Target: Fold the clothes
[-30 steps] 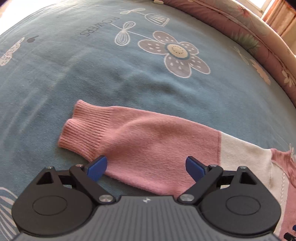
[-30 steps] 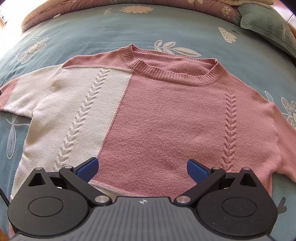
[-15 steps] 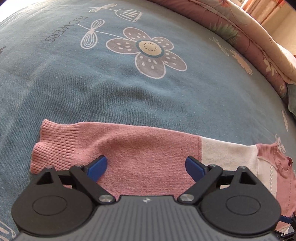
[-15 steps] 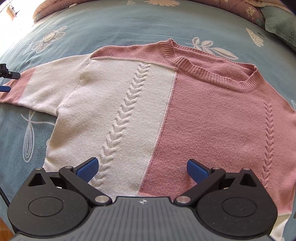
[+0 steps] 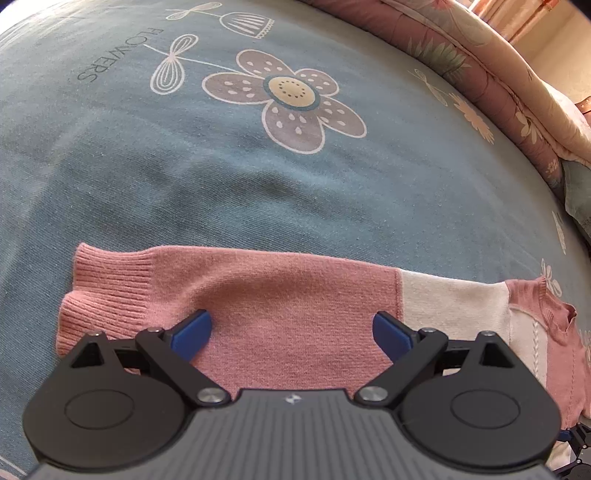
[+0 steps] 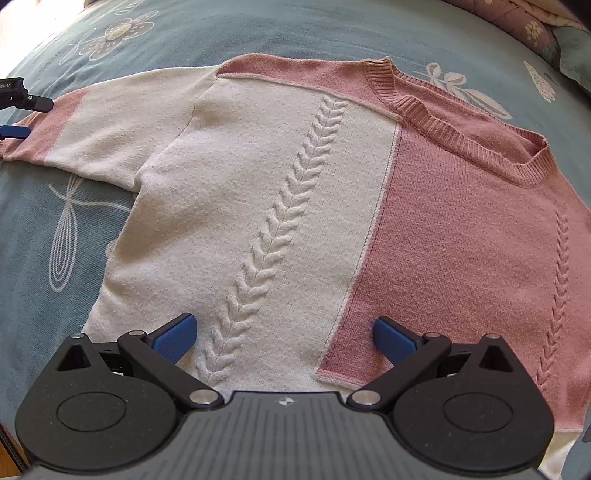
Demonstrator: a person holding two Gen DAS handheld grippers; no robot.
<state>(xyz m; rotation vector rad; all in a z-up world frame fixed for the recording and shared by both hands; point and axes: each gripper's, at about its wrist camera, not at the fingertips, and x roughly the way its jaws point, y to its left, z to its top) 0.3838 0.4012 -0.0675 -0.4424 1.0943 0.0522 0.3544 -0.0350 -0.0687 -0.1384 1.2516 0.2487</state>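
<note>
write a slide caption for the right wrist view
Open right hand-held gripper poised over the hem of a pink-and-cream cable-knit sweater spread flat on a blue floral bedspread.

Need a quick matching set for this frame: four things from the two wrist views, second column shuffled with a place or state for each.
Things:
1. left claw
2. right claw
3. sleeve cuff
4. neckline

Place or state:
A. ribbed pink ring at the sweater's far edge
B. open, over the pink sleeve
C. ribbed pink end lying on the blue bedsheet
D. open, at the hem by the white cable braid

Pairs: 1-B, 2-D, 3-C, 4-A
</note>
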